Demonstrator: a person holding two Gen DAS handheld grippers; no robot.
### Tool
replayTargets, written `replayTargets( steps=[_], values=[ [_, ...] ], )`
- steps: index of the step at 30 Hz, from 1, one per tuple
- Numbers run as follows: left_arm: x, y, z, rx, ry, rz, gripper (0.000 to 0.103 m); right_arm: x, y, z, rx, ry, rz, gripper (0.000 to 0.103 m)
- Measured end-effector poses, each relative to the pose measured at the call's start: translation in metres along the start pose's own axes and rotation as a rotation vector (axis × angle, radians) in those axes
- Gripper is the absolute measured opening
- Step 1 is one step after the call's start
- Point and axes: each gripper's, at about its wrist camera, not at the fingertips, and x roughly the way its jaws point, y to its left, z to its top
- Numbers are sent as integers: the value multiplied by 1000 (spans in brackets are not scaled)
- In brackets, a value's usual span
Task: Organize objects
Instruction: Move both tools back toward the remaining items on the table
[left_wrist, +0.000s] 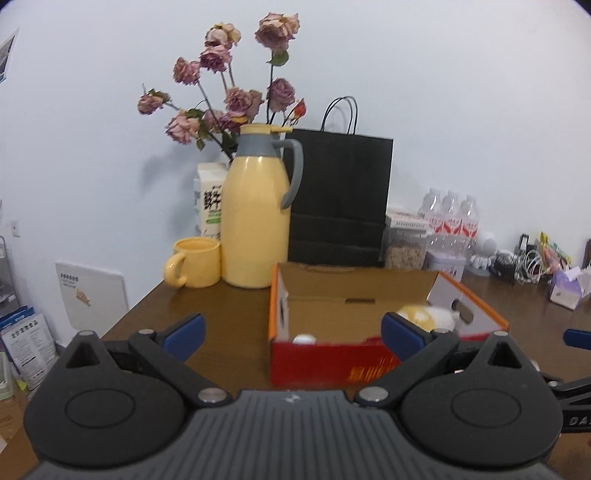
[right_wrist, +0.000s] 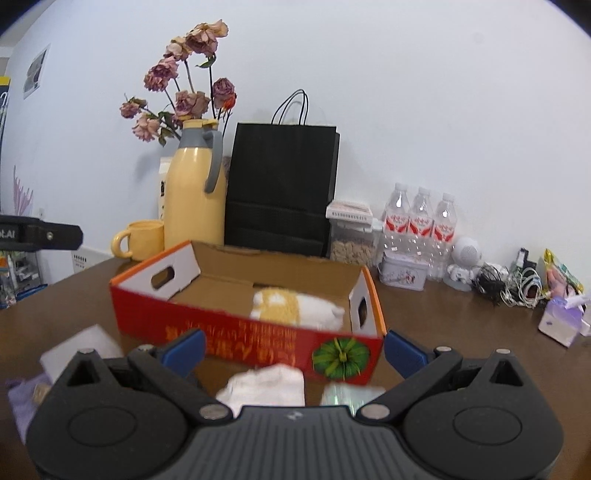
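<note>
Table (left_wrist: 236, 306): dark brown wood-look top, smooth, pushed against wall.
Wall (left_wrist: 443, 92): plain white, matte.
Cardboard box (right_wrist: 236, 325): open top, red printed front with green pumpkin graphic, orange rim, raw brown inside, cut-out handle holes in end flaps; sits mid-table.
Plush toy (right_wrist: 295, 304): soft, yellow and white, lying inside box toward its right end; blurred.
White cloth (right_wrist: 266, 384): folded, soft, on table just in front of box.
Clear packet (right_wrist: 347, 393): glossy, beside cloth, blurred.
Thermos jug (left_wrist: 256, 218): pale yellow, smooth, grey handle and collar, behind box.
Mug (left_wrist: 195, 262): matching yellow, beside jug.
Paper bag (left_wrist: 340, 199): black, upright, cord handles.
Dried roses (left_wrist: 229, 96): dusty pink, wilted.
Water bottles (right_wrist: 421, 225): three, clear plastic, red labels.
Left gripper (left_wrist: 291, 332): blue-padded fingers wide apart, nothing held, facing box.
Right gripper (right_wrist: 293, 349): wide apart, nothing held, above cloth.
</note>
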Motion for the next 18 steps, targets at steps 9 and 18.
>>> replayTargets(
  steps=[9,18],
  values=[
    [-24,21,-33,1,82,36,103,-29,-6,-41,19,81,-3,103],
    [-36,39,-69,-6,176,46,103,-38,-10,-69,37,153,3,103]
  ],
)
